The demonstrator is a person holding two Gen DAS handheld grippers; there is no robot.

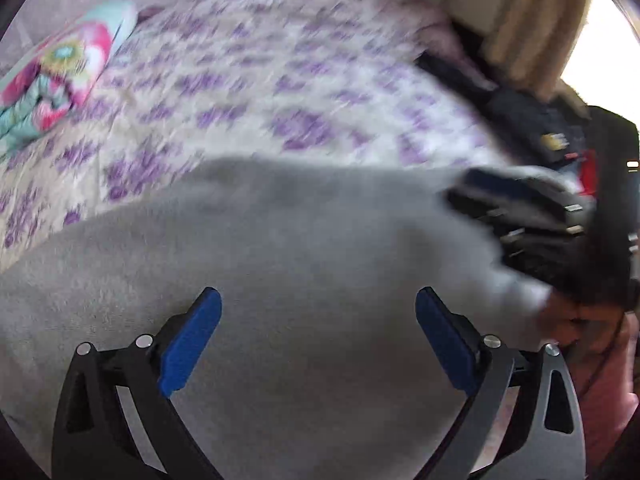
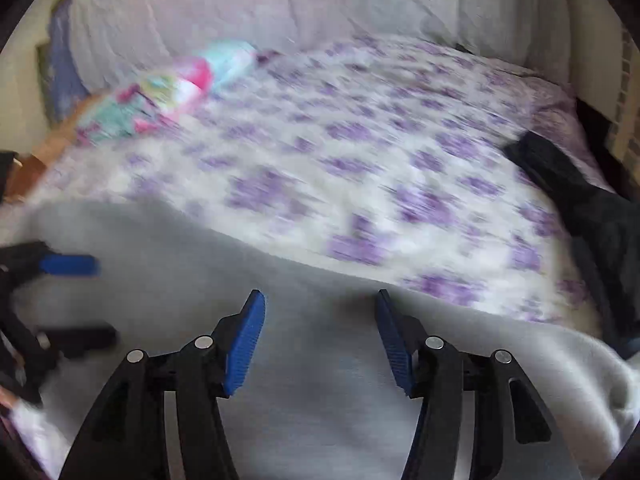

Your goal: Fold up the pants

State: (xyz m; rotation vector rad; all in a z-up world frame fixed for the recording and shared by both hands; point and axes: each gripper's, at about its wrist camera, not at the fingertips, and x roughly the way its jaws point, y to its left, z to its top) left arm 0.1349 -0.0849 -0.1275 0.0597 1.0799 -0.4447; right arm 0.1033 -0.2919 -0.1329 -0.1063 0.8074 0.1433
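Observation:
Grey pants (image 1: 288,240) lie spread on the near part of a bed; they also fill the lower half of the right wrist view (image 2: 312,400). My left gripper (image 1: 318,300) hovers over the grey fabric, open and empty, its blue pads wide apart. It also shows at the left edge of the right wrist view (image 2: 76,300). My right gripper (image 2: 320,304) is open and empty over the pants near their far edge. It appears blurred at the right of the left wrist view (image 1: 520,208). Both views are motion-blurred.
The bed has a white quilt with purple flowers (image 2: 360,168). A bright pink and teal folded cloth (image 1: 60,68) lies at the far left (image 2: 168,92). A dark garment (image 2: 580,208) lies at the bed's right edge. Pale pillows (image 2: 280,4) line the back.

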